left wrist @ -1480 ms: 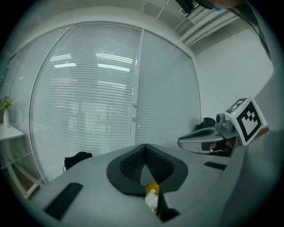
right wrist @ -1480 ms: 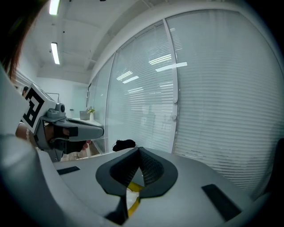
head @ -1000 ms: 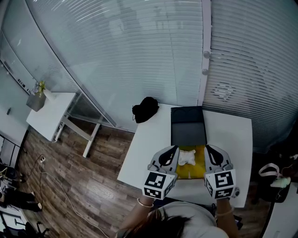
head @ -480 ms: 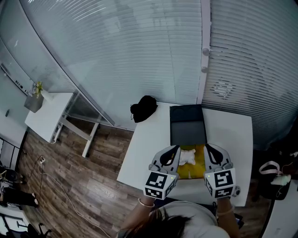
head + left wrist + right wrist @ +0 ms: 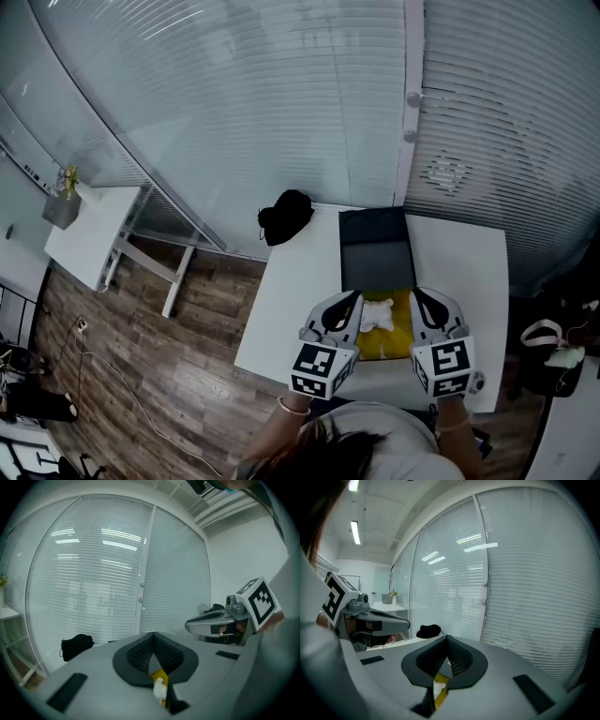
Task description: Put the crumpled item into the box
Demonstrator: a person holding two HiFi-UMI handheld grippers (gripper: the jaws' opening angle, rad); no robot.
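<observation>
A white crumpled item [image 5: 378, 314] lies on a yellow sheet [image 5: 398, 339] near the table's front edge. Just beyond it sits a dark, shallow box [image 5: 377, 262]. My left gripper [image 5: 350, 305] hovers to the left of the crumpled item and my right gripper [image 5: 421, 302] to its right. Both are shut with nothing in them. In the left gripper view the crumpled item [image 5: 160, 689] and yellow sheet [image 5: 160, 674] show through the slit below the left gripper [image 5: 153, 644]. The right gripper view shows the same under the right gripper [image 5: 446, 648].
The white table [image 5: 295, 291] stands against a wall of blinds. A black bag [image 5: 284, 215] rests at its far left corner. A small white side table [image 5: 94, 234] stands on the wood floor to the left. Something pale sits on a dark surface [image 5: 553, 356] at the right.
The head view has drifted slightly. Both grippers, the crumpled item and the box hold the same places.
</observation>
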